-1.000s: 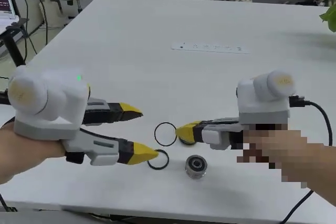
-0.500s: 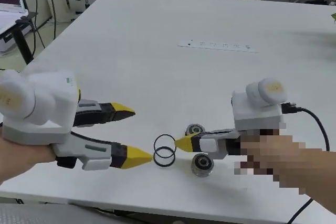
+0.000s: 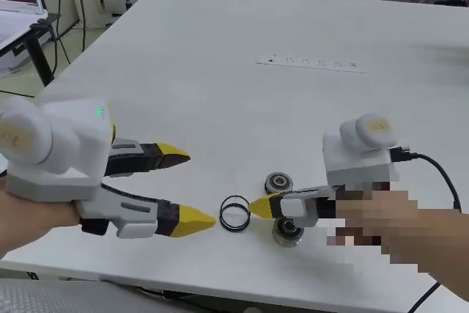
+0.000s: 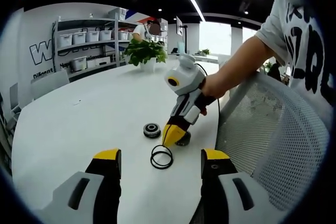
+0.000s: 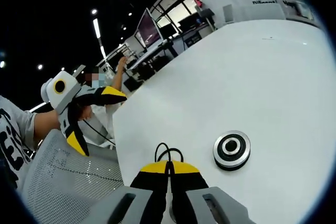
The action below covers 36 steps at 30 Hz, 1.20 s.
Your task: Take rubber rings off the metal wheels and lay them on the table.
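Head view: left gripper (image 3: pixel 192 187) spread wide, right gripper (image 3: pixel 258 207) pinched closed

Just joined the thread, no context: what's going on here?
A person works two handheld grippers at a white table. The right gripper is shut, its tip next to two overlapping rubber rings lying on the table. One metal wheel sits just beyond it, a second wheel partly under it. The left gripper hovers open, empty.

The head view looks forward and down from the near edge of the white bench (image 3: pixel 220 56). Both gripper views sit low over it, facing each other. All three share the rubber rings (image 3: pixel 234 214) and a metal wheel (image 3: pixel 278 181).
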{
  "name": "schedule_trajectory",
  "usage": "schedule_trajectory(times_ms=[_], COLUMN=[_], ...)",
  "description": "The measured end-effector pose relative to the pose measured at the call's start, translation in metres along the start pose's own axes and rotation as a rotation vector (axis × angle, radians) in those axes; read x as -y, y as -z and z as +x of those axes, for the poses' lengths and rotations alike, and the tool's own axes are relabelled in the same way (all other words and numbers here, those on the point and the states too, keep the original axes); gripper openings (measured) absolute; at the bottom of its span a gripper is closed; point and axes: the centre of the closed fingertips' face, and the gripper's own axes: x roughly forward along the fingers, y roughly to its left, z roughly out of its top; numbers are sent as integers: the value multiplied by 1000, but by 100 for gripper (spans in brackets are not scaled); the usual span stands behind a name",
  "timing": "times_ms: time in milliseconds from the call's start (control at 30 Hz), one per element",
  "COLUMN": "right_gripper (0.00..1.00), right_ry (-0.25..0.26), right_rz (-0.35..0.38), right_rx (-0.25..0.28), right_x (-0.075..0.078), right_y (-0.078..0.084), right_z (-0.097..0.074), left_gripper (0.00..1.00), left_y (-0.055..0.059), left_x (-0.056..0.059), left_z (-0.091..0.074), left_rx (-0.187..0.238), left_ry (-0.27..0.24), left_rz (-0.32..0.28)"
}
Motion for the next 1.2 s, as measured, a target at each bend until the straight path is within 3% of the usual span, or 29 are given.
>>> schedule_trajectory(times_ms=[267,1200], right_gripper=[0,0], right_ry=[-5,50], right_rz=[10,16], right_rx=[-9,-31], right_x=[0,15], right_y=[1,4], right_z=[3,7], left_gripper=[59,58], left_y=[3,12], left_x=[1,1], left_z=[0,-4], left_rx=[-8,-31], left_ry=[0,-5], left_rz=[-3,-30])
